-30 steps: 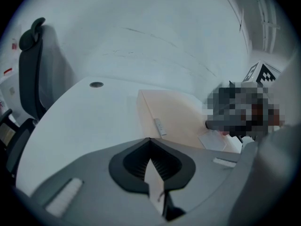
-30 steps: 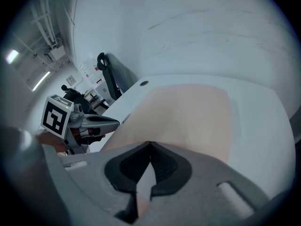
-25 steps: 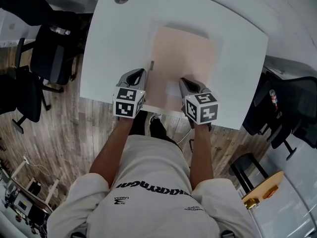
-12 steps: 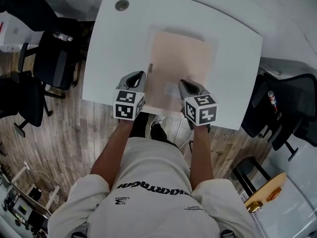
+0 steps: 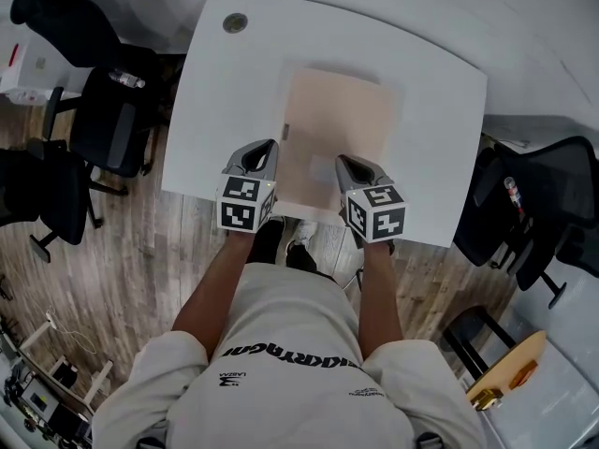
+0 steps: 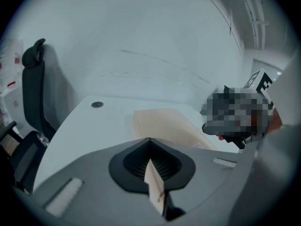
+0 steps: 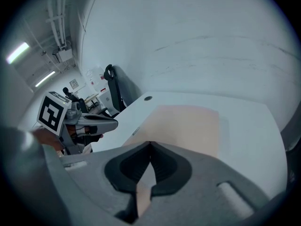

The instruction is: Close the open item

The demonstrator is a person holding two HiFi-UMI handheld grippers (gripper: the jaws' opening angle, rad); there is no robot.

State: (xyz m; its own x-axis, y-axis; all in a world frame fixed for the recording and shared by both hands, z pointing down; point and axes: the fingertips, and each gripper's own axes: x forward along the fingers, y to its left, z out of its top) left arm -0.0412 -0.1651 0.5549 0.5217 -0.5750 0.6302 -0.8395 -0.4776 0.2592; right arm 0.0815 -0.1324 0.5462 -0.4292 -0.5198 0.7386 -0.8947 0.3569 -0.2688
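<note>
A flat beige folder-like item lies on the white table, its cover down flat. A small grey tab sits on its left edge and a pale label near its front. My left gripper hovers at the item's near left corner, jaws together with nothing held. My right gripper is over the near right part, also shut and empty. The item lies ahead of the left gripper in the left gripper view. In the right gripper view it lies ahead of the right gripper.
A round cable grommet sits at the table's far left corner. Black office chairs stand to the left and right of the table. The person stands at the table's front edge over the wooden floor.
The head camera has shifted slightly, so the table sits a little lower in the picture. Both grippers stay shut at the item's near edge, hardly moved.
</note>
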